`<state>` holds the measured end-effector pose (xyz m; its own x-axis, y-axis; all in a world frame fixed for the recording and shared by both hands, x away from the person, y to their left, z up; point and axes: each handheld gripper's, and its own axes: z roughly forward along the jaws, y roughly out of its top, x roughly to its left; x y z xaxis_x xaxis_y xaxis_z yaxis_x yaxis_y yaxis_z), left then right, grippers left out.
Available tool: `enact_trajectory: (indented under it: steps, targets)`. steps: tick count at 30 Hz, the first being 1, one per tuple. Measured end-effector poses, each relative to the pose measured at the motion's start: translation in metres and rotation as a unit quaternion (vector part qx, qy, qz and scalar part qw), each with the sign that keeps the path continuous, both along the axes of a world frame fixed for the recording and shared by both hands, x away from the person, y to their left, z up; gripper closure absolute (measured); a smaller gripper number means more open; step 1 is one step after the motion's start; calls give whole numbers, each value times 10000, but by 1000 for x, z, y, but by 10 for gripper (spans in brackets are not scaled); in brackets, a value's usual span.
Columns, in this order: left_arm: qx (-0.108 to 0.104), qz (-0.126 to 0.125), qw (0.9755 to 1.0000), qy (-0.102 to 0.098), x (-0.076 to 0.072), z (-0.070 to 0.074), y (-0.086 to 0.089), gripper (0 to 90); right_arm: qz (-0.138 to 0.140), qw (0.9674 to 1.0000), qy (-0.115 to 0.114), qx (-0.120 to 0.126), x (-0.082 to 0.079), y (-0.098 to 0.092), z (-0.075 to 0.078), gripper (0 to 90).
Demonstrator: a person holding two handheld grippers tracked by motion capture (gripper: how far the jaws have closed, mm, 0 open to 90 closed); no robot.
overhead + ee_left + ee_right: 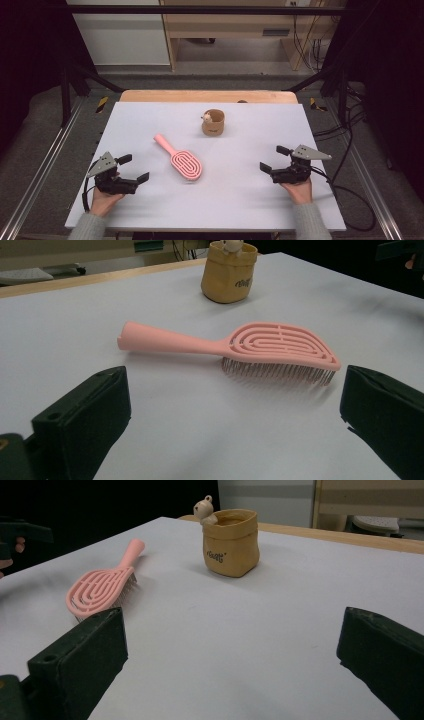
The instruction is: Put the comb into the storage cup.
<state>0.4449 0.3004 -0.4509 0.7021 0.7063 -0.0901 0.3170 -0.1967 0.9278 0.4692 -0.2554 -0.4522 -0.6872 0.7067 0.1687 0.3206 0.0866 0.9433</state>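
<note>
A pink hairbrush lies bristles down near the middle of the white table top, handle toward the far left. Behind it stands a tan pouch-shaped cup with a small bear figure on its rim. My left gripper rests at the front left, open and empty, with the brush a short way ahead of its jaws. At the front right my right gripper is open too, nothing between its jaws.
A wooden strip borders the table's far edge. Metal rails run along both sides, and cables trail off at the right. Beyond the table stands wooden furniture on a grey floor.
</note>
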Motion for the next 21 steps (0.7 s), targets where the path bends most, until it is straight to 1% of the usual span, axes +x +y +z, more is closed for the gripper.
enact_trajectory:
  steps: [4,7,10,13,21]
  targets:
    - [-23,-8,10000,-13,0,2,0,0,18,10000,-12,-28,0,0,0,2]
    - [-21,-12,10000,-22,0,2,-1,0,32,10000,22,-39,1,1,-1,2]
    - [40,-7,10000,-29,1,3,-3,0,45,10000,31,-67,1,1,-1,2]
    - [57,-6,10000,-42,1,5,-4,0,50,10000,31,-71,1,1,-1,2]
    - [-16,-9,10000,-74,1,10,-5,0,56,9999,23,-81,1,0,-1,2]
